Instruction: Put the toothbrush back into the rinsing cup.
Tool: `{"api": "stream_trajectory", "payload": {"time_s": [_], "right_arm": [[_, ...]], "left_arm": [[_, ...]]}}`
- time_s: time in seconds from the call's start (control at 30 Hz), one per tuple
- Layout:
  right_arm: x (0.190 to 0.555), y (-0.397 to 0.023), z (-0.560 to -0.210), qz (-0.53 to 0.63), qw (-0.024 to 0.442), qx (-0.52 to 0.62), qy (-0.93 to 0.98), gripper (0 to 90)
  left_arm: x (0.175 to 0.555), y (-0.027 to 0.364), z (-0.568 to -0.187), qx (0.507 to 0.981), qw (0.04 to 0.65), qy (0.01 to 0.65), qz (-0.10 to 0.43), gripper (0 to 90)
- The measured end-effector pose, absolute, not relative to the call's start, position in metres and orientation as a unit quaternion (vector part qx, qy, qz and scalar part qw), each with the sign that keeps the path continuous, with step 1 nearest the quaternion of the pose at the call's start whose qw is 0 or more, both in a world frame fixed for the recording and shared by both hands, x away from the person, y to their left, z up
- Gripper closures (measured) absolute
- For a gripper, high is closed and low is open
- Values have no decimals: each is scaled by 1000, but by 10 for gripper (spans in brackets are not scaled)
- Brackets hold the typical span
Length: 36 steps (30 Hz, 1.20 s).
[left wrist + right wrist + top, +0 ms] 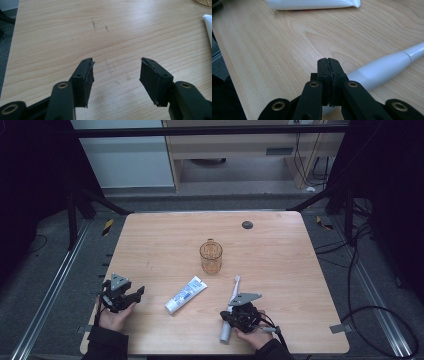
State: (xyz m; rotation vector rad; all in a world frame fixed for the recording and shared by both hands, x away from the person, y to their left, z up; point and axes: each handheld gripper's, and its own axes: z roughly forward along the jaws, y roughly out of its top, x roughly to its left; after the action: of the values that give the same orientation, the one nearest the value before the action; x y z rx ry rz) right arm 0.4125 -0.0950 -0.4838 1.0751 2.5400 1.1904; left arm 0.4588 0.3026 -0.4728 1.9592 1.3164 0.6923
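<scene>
A white electric toothbrush (233,294) lies on the wooden table (280,260) at the front right, head pointing away. My right gripper (225,316) rests over its thick handle, jaws pressed together with nothing between them. In the right gripper view the shut jaw tips (328,60) sit just in front of the toothbrush handle (384,67), with a white toothpaste tube (312,3) beyond. The tube (186,294) lies at an angle mid-table. A clear amber glass mug (211,256) stands upright behind it. My left gripper (136,297) is at the front left, open and empty (117,60) over bare wood.
A small black round cap (247,225) sits in the tabletop near the far edge. The tube's end (208,25) and the mug's base (203,2) are at the right of the left gripper view. Metal rails and cables run along the floor on both sides.
</scene>
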Motion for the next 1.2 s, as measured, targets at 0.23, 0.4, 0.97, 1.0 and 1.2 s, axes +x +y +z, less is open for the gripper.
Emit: {"api": "stream_trajectory", "payload": {"time_s": [0.23,0.4,0.97,1.0,1.2], "right_arm": [[412,-98,-483,394,73,359,843,886],[411,-99,-483,394,74,359,843,886],[411,-105,-482,393,76,364,841,884],[411,-106,-481,392,76,365,841,882],[411,-108,-481,390,77,367,841,881]], "left_arm": [[459,303,-473,751,334,505,264,434],[459,302,-473,752,333,504,264,433],[459,302,-473,753,332,504,263,431],[459,302,-473,753,332,504,263,430],[459,302,-474,753,332,504,262,429]]}}
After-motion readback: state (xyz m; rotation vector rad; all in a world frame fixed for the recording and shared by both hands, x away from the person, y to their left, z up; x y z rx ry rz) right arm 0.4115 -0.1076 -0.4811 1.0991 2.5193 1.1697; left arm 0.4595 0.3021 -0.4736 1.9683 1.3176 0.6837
